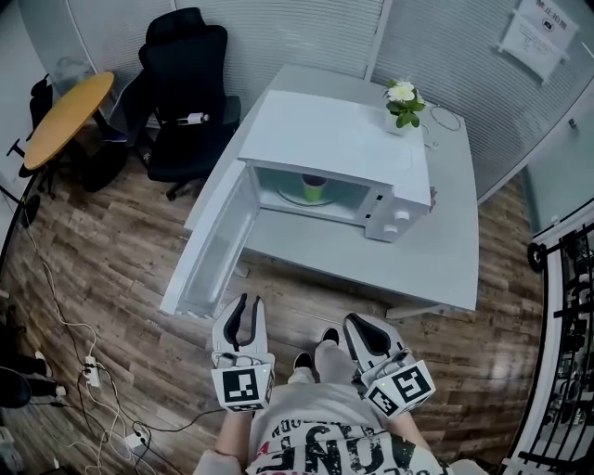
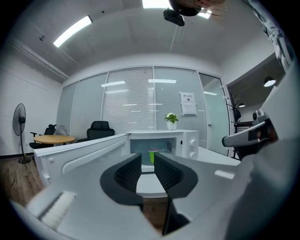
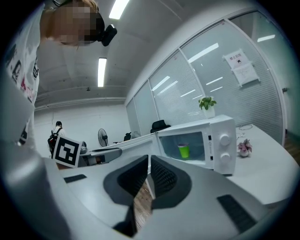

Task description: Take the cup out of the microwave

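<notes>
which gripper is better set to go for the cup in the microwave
Left, I'd judge. The left gripper has its jaws apart and, in its own view, the green cup shows straight ahead between them. The right gripper has its jaws nearly together and aims left of the cup.

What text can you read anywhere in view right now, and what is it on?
Nothing reads clearly enough to quote.
Paper notice on the partition wall: print too small to read.
Shirt print: large letters, warped and cut off by the frame edge, no whole word readable.
Square markers on the two cubes: black-and-white patterns only, no words.
Microwave panel: marks by the dials too small to read.
</notes>
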